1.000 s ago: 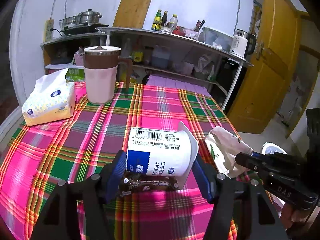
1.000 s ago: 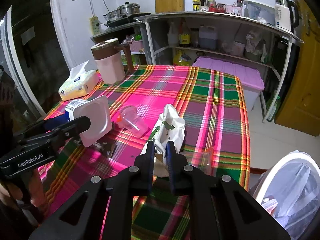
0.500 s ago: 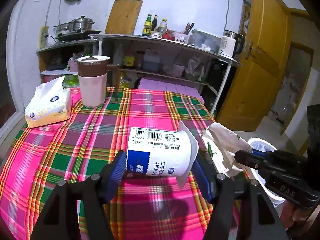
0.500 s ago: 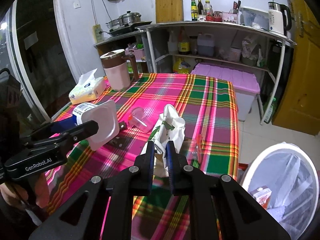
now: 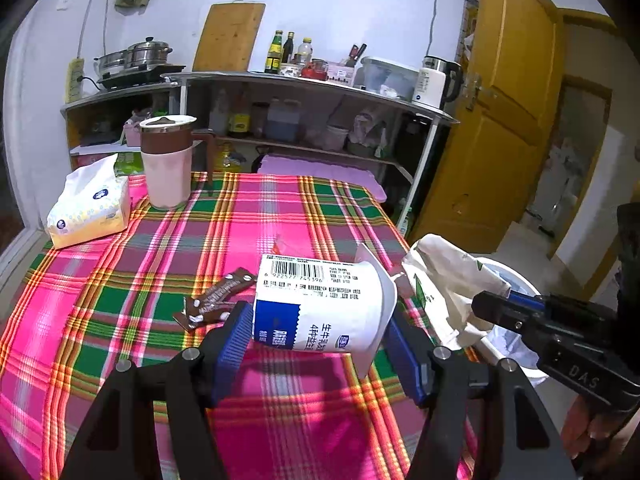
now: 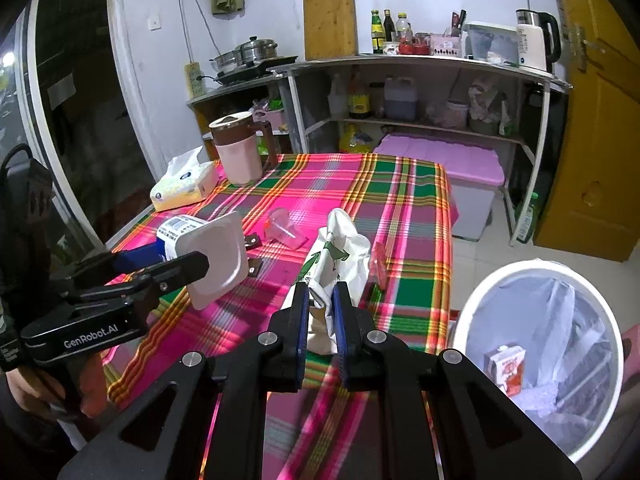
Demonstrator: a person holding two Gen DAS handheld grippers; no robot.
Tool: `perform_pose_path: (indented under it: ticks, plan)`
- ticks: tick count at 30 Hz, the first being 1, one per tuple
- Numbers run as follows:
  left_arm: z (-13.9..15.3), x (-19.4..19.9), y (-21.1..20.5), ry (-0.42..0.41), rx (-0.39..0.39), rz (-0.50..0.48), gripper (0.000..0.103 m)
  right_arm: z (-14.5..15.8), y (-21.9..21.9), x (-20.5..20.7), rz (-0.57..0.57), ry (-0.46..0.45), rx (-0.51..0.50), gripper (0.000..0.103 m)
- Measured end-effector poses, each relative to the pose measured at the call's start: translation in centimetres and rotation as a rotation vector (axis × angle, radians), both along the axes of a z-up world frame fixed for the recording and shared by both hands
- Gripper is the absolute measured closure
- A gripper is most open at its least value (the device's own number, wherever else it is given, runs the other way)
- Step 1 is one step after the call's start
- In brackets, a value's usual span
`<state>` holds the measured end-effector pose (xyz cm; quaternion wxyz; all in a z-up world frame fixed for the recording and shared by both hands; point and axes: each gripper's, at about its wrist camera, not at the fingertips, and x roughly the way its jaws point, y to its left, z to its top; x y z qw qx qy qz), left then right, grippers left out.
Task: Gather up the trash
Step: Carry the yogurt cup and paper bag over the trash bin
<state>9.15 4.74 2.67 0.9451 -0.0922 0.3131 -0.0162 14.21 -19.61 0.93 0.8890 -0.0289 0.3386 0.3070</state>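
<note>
jug [image 5: 166, 162] behind wrapper [image 5: 218, 300], tissues [image 5: 90, 208] left (on table [image 5: 120, 280])

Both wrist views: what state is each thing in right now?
Yogurt cup: on its side, clamped between the left gripper fingers, off the table.
White plastic bag: crumpled, pinched by the right gripper.
Trash bin: open, lined, red carton inside.
Clear cup: tipped over on tablecloth.
Brown wrapper: lying flat.
Pitcher: upright, lid on.
</note>
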Motion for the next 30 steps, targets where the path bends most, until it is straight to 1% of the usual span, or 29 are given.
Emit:
perform_pose_path:
  ticks: [15,30]
  plan:
    - [1.2,-1.5,-3.9,-0.013,0.011,-0.076,0.038,0.8,-4.0,-2.4,-0.065,-0.018,0.029,0.090]
    - [0.6,-0.1,-7.8,0.006,0.006,-0.175,0.038,0.2,-8.2,-2.4,-0.164,-0.004,0.033,0.090]
